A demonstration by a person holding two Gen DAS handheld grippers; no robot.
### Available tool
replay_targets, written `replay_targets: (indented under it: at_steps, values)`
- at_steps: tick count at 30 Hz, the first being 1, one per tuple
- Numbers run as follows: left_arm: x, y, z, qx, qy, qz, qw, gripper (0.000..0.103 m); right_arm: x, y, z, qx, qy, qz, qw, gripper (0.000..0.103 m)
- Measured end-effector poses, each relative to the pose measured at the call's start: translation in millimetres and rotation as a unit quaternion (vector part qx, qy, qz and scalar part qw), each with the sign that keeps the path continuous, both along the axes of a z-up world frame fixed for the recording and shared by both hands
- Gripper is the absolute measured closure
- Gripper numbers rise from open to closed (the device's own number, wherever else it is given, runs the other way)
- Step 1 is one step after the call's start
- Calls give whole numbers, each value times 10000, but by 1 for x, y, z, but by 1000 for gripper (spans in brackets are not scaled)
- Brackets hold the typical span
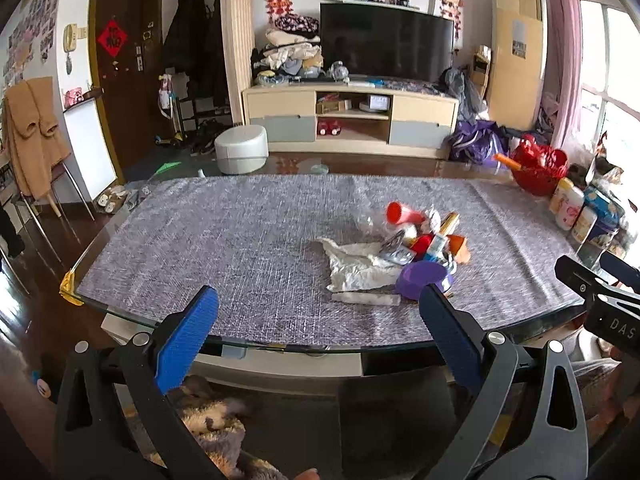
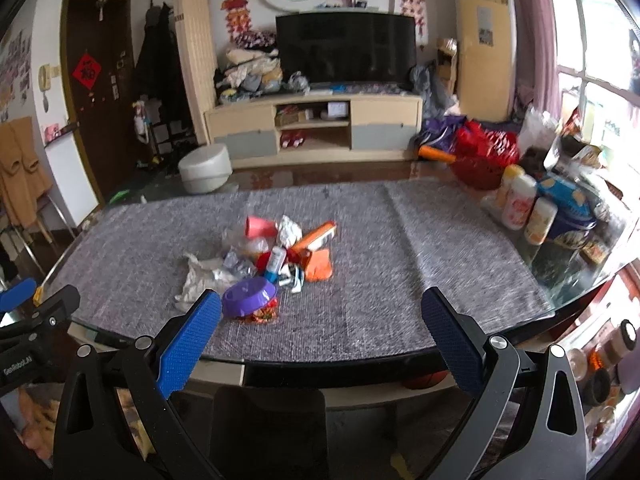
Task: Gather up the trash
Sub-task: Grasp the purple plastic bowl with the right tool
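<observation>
In the left wrist view, the left gripper (image 1: 318, 300) is held in front of the near edge of the table (image 1: 160, 320), with its two blue fingers wide apart and nothing between them. The trash pile (image 1: 416, 240) lies on the grey cloth (image 1: 240, 232), beyond the gripper and toward its right finger. At the near side of the pile is a purple bowl (image 1: 424, 278), touching the crumpled white paper (image 1: 356, 264). Behind the bowl stand a red cup (image 1: 400, 213) on its side and a small orange piece (image 1: 460, 246). At the right border, part of the right gripper (image 1: 600, 292) is seen.

In the right wrist view, the right gripper (image 2: 322, 308) also stays before the table edge, fingers apart and empty. The purple bowl (image 2: 250, 296) is just beyond its left finger; the white paper (image 2: 202, 276) is left of the bowl, an orange box (image 2: 316, 238) behind it.

I judge that all pieces are light. The paper is soft and will crush, so any raised fold is good to pinch. The bowl looks stiff and smooth, perhaps slippery; its rim seems the best place.
</observation>
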State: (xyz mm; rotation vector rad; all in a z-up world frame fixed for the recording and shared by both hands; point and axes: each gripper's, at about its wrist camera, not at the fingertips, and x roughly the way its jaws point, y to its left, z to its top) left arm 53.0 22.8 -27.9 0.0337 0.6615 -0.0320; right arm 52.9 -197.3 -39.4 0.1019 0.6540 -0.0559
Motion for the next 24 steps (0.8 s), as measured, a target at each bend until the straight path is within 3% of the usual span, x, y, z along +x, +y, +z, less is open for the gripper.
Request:
replay_targets:
  at_steps: [8, 12, 17, 19, 24]
  values:
    - [37, 6, -44, -35, 577, -96, 9983, 8, 37, 6, -38, 297, 459, 191, 9983, 3]
    - [54, 17, -62, 31, 850, 43, 9964, 8, 61, 31, -49, 183, 543, 682, 9960, 4]
    - [68, 25, -75, 102, 1049, 42, 9944, 17, 95, 57, -66, 175, 817, 1085, 9906, 28]
    - [73, 26, -79, 175, 1125, 7, 9935, 23, 107, 62, -75, 174, 967, 1121, 9888, 29]
    - [84, 27, -91, 144, 1310, -88, 9912, 23, 123, 71, -90, 9, 1168, 1150, 9865, 27]
